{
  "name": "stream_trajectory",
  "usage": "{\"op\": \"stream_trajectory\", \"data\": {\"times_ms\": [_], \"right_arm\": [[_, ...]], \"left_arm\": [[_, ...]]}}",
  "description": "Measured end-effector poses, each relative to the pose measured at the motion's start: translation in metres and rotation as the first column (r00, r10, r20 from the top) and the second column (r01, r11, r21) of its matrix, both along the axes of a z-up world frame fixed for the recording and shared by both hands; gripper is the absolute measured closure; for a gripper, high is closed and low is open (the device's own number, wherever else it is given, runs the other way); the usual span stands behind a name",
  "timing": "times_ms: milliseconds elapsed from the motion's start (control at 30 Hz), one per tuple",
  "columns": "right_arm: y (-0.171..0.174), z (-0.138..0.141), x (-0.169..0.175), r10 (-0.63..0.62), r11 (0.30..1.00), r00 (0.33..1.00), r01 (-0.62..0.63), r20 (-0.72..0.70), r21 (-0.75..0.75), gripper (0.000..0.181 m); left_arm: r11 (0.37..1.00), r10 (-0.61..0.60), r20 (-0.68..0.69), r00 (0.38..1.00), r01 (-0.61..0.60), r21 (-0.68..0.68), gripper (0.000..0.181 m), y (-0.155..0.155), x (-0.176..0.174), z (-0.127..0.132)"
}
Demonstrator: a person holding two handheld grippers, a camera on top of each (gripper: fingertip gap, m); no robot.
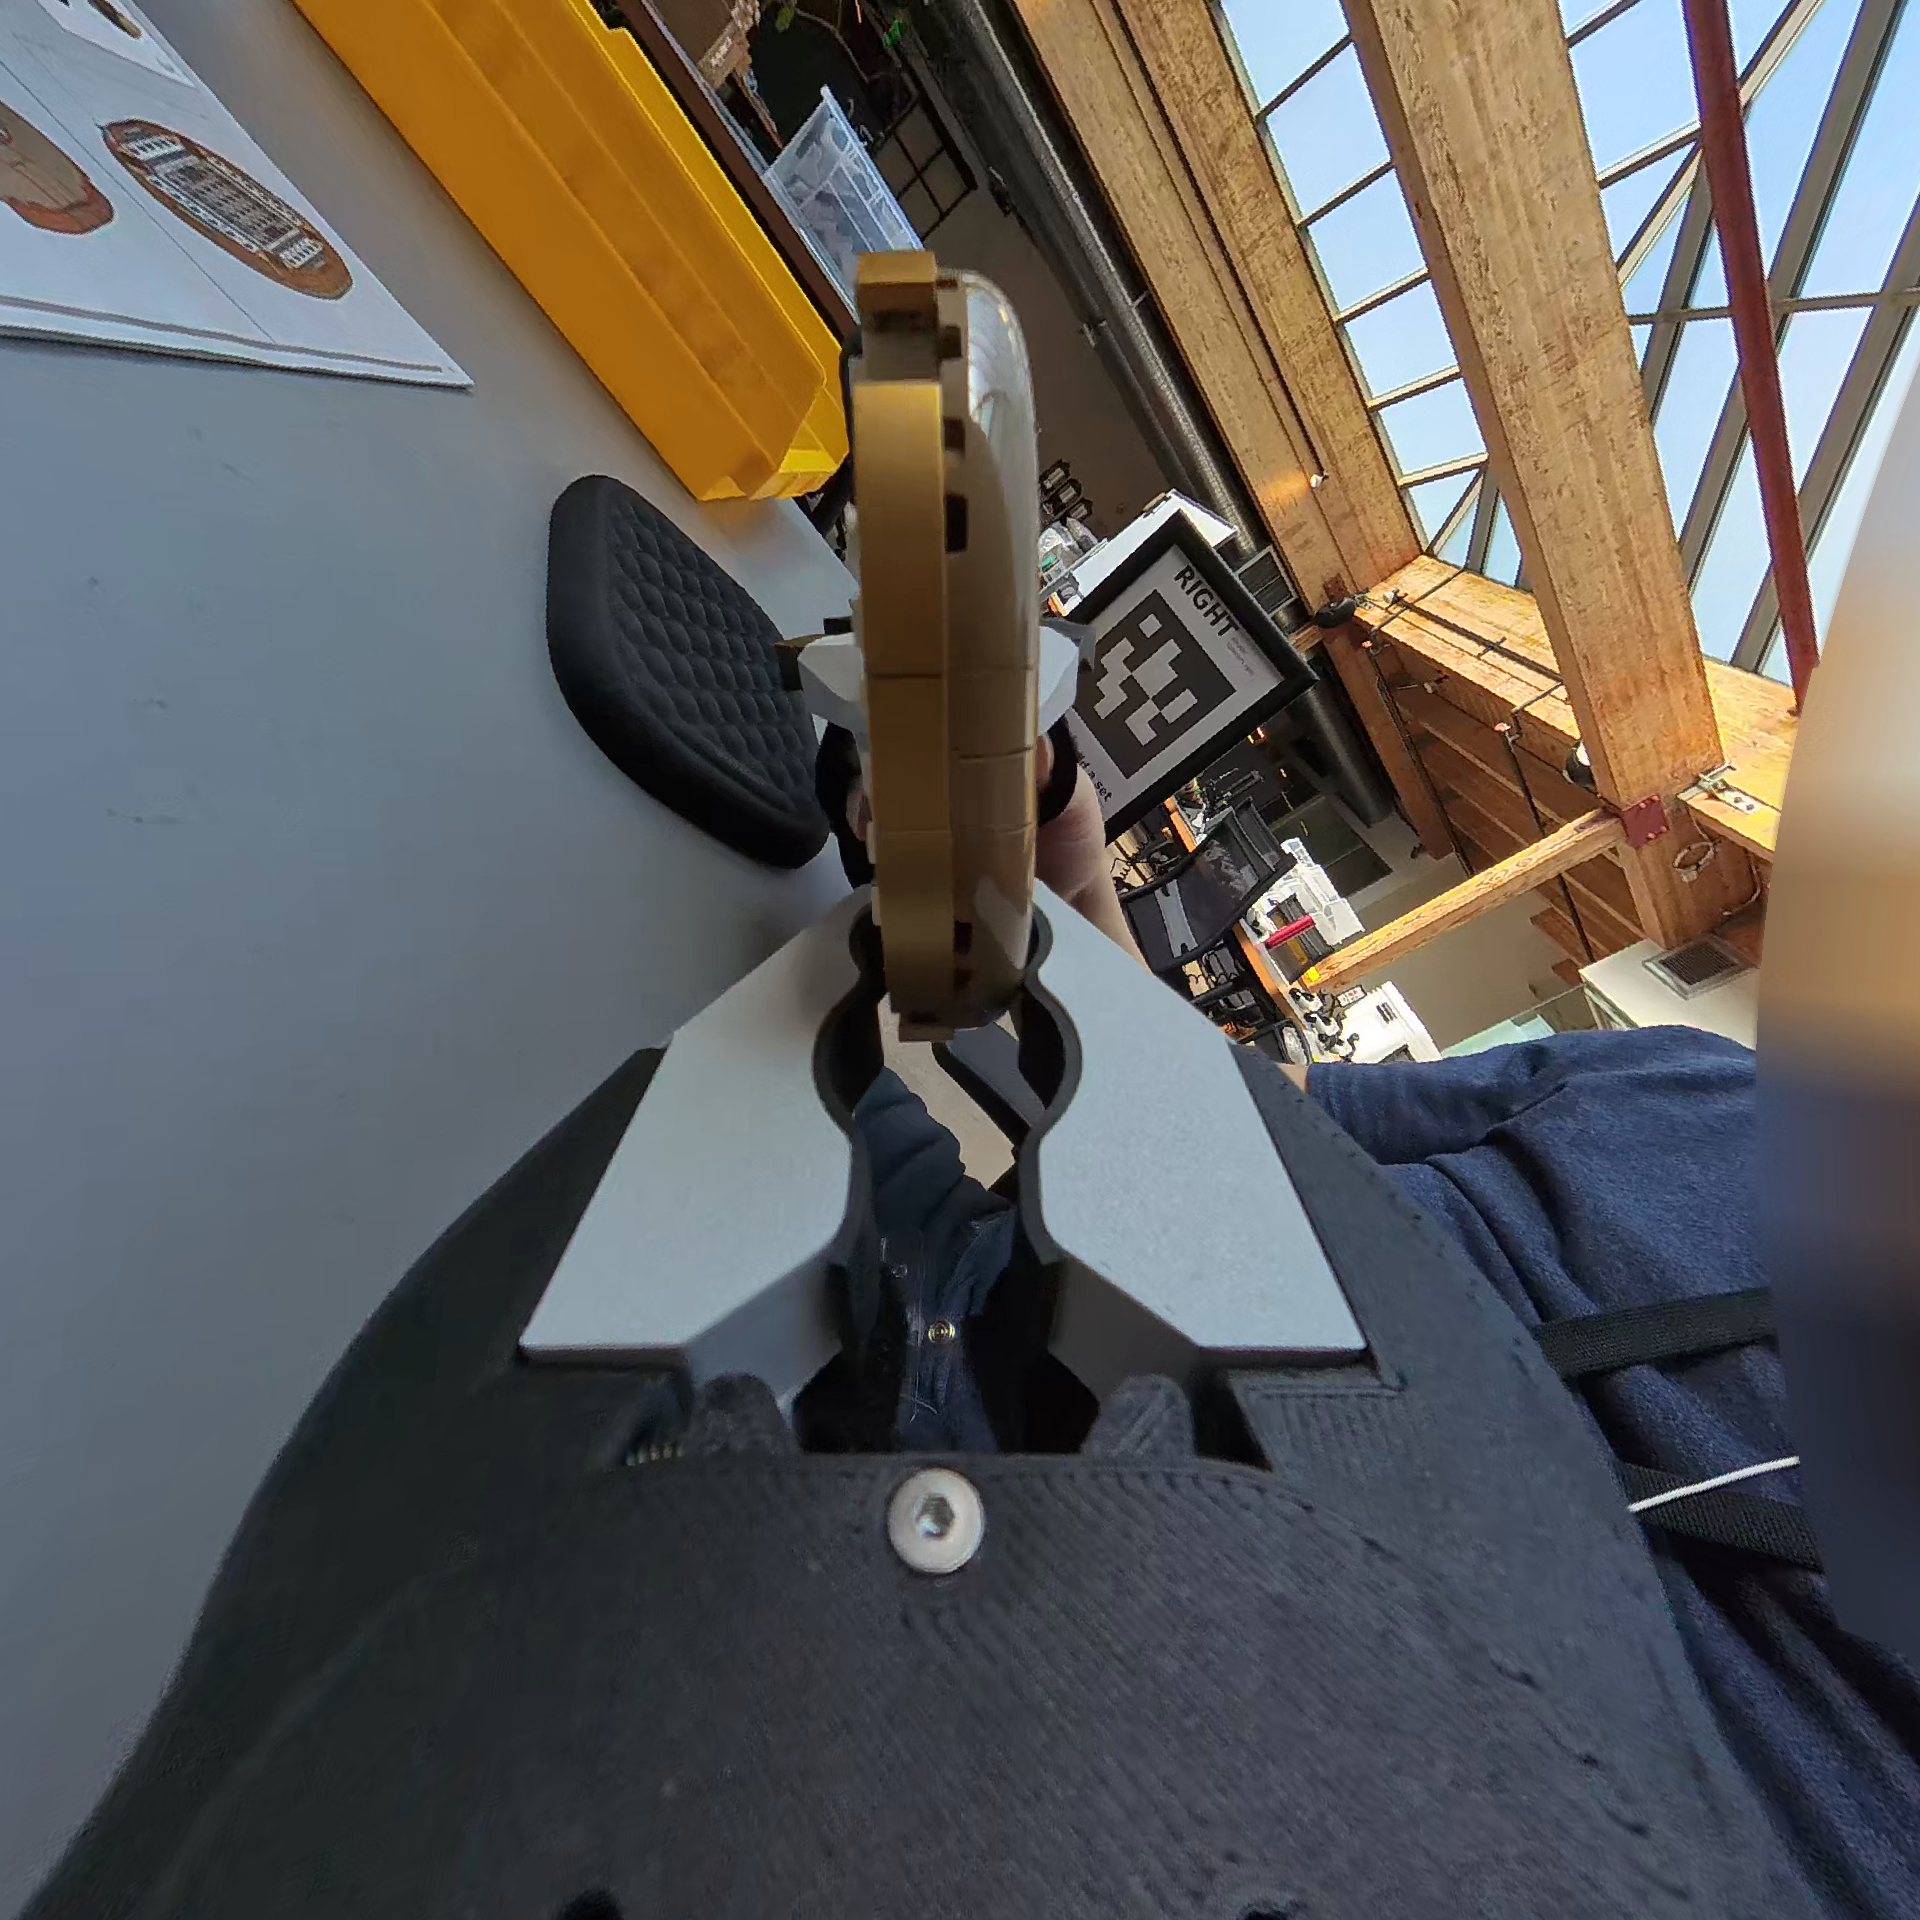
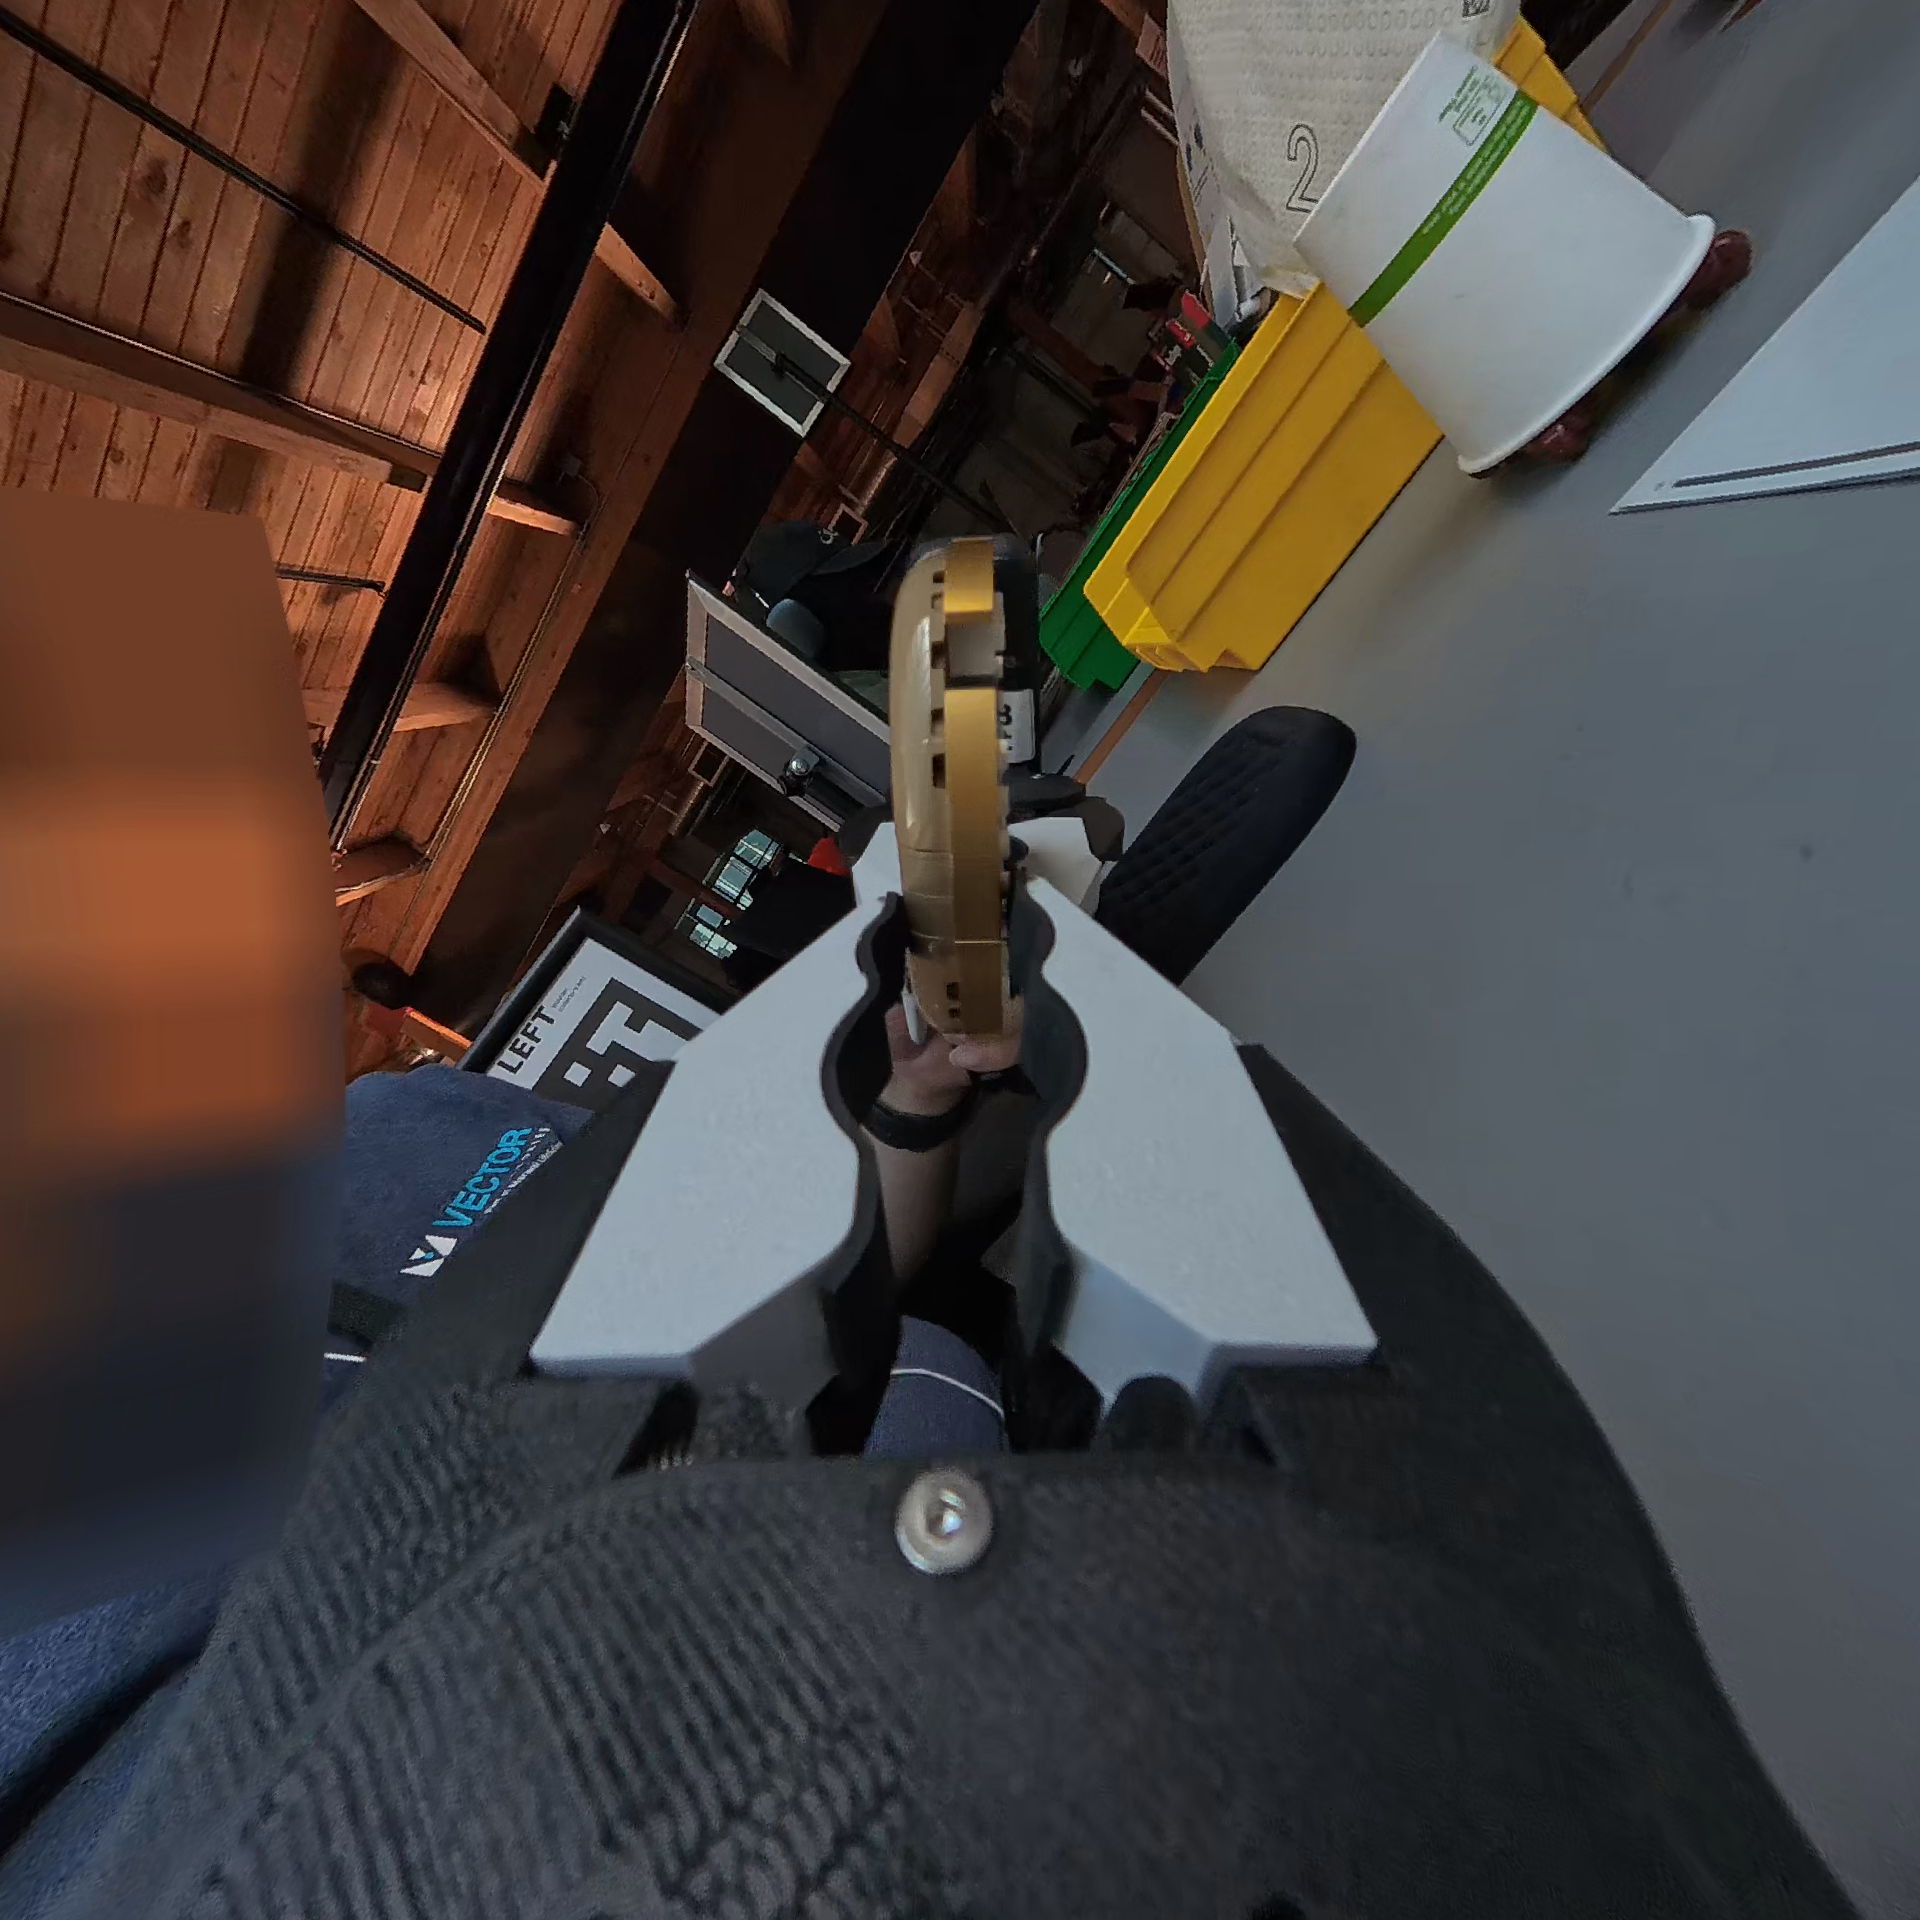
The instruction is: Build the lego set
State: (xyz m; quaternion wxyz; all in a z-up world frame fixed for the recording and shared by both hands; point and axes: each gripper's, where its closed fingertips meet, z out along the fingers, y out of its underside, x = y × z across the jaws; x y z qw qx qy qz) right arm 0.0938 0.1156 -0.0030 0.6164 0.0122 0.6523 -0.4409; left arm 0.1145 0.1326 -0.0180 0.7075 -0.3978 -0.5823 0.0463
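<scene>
Both claws grip the same flat, gold-and-tan lego disc (image 1: 940,665) edge-on, holding it in the air above the grey desk (image 1: 260,779). The left claw (image 1: 951,966) is nearly closed, pinching the disc's near rim; the right claw (image 2: 956,966) is likewise closed on the opposite rim (image 2: 951,790). A black quilted pad (image 1: 675,675) lies on the desk just beside yellow plastic bins (image 1: 582,208), with a printed instruction sheet (image 1: 156,208) nearby. A white paper tub with a green stripe (image 2: 1496,260) stands farther off.
</scene>
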Motion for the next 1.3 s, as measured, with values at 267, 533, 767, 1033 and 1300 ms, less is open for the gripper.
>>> {"op": "stream_trajectory", "data": {"times_ms": [267, 533, 767, 1033, 1300], "right_arm": [[0.001, -0.002, -0.005, -0.056, 0.998, 0.998, 0.057, 0.033, -0.027, 0.152], [0.002, -0.011, 0.002, -0.019, 0.999, 0.996, 0.017, 0.082, 0.029, 0.156], [-0.003, -0.017, 0.005, -0.022, 0.996, 0.994, 0.012, 0.111, 0.091, 0.162], [-0.005, -0.021, 0.006, -0.024, 0.996, 0.998, 0.018, 0.066, 0.091, 0.162], [-0.013, -0.016, 0.006, -0.068, 0.997, 0.986, 0.061, 0.155, 0.05, 0.162]], "left_arm": [[0.998, 0.008, 0.014, 1.0, -0.009, 0.054, 0.161, -0.002, 0.004, -0.003], [0.996, -0.009, 0.052, 0.999, 0.004, 0.094, 0.161, 0.001, 0.003, -0.01], [0.997, 0.002, 0.068, 0.998, -0.008, 0.082, 0.161, -0.001, 0.002, -0.013], [0.995, 0.014, 0.077, 0.997, -0.021, 0.094, 0.161, -0.004, 0.001, -0.016], [0.994, 0.054, 0.061, 0.997, -0.06, 0.096, 0.161, -0.012, 0.002, -0.013]]}}
